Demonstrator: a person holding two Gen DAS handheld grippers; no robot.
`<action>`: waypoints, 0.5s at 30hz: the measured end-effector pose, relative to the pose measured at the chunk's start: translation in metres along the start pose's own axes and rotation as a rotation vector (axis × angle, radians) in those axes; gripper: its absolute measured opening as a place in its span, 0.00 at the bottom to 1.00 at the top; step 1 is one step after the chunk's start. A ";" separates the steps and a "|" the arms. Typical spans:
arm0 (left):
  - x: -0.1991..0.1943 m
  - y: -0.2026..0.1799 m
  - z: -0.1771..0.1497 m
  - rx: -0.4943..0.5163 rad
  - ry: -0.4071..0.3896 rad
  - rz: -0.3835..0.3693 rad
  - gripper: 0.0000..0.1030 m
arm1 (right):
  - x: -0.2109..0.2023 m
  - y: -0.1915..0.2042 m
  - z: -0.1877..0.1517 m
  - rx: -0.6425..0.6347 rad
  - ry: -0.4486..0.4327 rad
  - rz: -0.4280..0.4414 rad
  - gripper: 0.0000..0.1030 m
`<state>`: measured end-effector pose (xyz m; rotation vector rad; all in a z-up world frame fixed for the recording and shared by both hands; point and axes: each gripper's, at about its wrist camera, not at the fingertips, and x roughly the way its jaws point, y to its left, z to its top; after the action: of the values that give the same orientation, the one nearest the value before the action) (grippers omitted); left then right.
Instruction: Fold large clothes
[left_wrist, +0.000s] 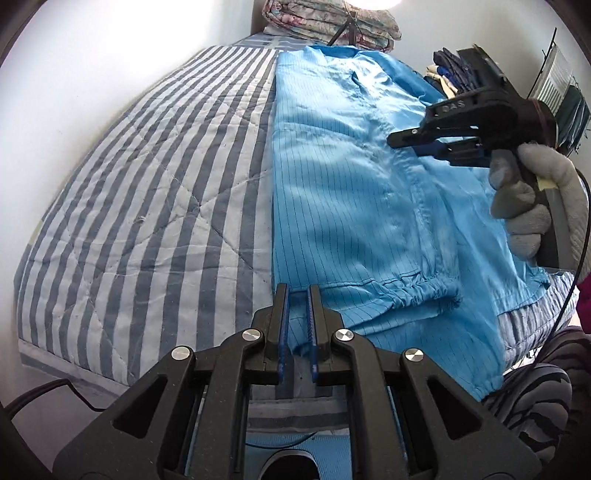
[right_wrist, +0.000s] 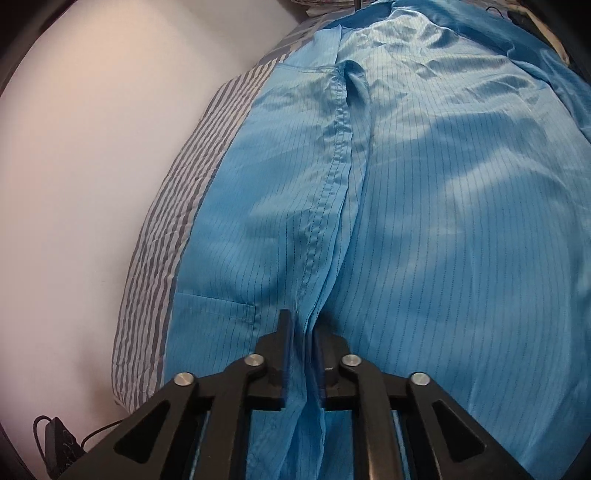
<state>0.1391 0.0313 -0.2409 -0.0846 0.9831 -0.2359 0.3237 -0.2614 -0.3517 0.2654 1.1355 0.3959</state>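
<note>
White walls enclose a bed (left_wrist: 129, 192) covered by a quilted blue-and-white striped bedspread, seen in both wrist views. Spread along the right part of the bed lies a large light-blue pinstriped garment (left_wrist: 343, 192), with a stitched front placket running lengthwise and an elastic-gathered hem at the near edge; its near corner is draped over the bed's edge. A patch pocket (right_wrist: 214, 314) is seen on the near left of the garment in the right wrist view. At the far end of the bed a stack of folded floral bedding (left_wrist: 332, 22) is piled, and a heap of other clothes (left_wrist: 443, 70) is visible beside the garment's far right.

The left hand-held gripper (left_wrist: 297, 295) is held at the garment's near hem with its jaws narrowly parted; blue cloth is seen between the pads, but a firm pinch cannot be confirmed. The right hand-held gripper (right_wrist: 303, 332), carried in a grey-gloved hand (left_wrist: 535, 206), is closed on a gathered fold of the garment near the placket.
</note>
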 end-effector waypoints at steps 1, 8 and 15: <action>-0.005 0.000 0.000 0.000 -0.010 0.001 0.07 | -0.008 0.000 -0.002 -0.015 -0.013 -0.013 0.25; -0.042 -0.004 0.018 0.004 -0.113 0.007 0.07 | -0.077 0.011 -0.020 -0.159 -0.162 -0.097 0.32; -0.082 -0.018 0.049 0.019 -0.232 -0.020 0.07 | -0.152 0.008 -0.043 -0.226 -0.370 -0.203 0.40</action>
<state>0.1333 0.0312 -0.1443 -0.1025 0.7496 -0.2477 0.2276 -0.3201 -0.2409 0.0209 0.7378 0.2777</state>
